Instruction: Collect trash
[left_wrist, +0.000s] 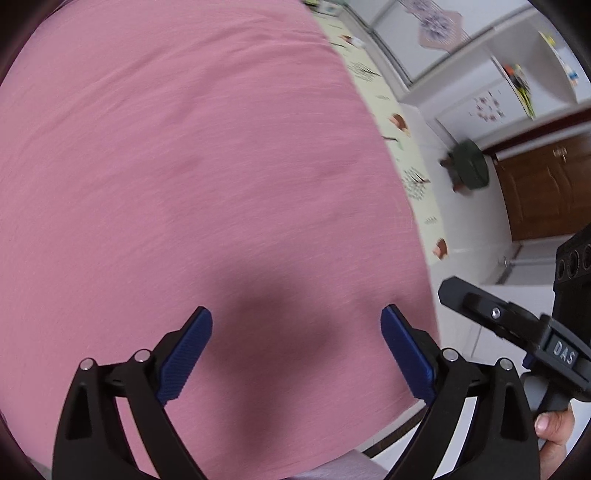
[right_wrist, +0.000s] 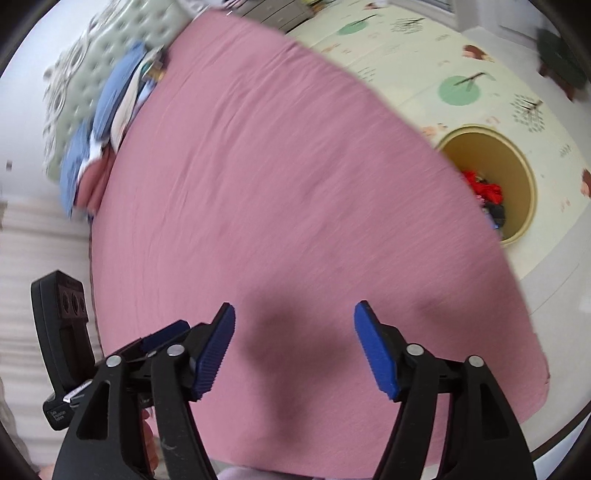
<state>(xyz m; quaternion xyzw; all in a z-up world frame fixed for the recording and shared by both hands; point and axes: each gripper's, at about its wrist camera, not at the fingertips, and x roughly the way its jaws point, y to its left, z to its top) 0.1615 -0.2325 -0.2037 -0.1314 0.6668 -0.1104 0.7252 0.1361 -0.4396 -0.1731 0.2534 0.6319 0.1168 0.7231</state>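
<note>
blue pads of the left tool (left_wrist: 296, 354) stand wide apart, gripping nothing, above the pink bed sheet (left_wrist: 192, 166), its shadow between them. the right tool (right_wrist: 294, 349) is spread just as wide and empty over the same sheet, and shows in the left view at 4 o'clock. at 2 o'clock in the right view, a round yellow bin (right_wrist: 517, 170) sits on the patterned play mat (right_wrist: 417, 81) beside the bed, with red and dark trash (right_wrist: 487, 197) inside. blue pillows (right_wrist: 110, 107) lie at 10 o'clock against the tufted headboard (right_wrist: 122, 40).

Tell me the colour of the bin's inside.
Mustard yellow inside the bin, with a pale cream rim; red and dark items lie in it. Right wrist view shows it best.
</note>
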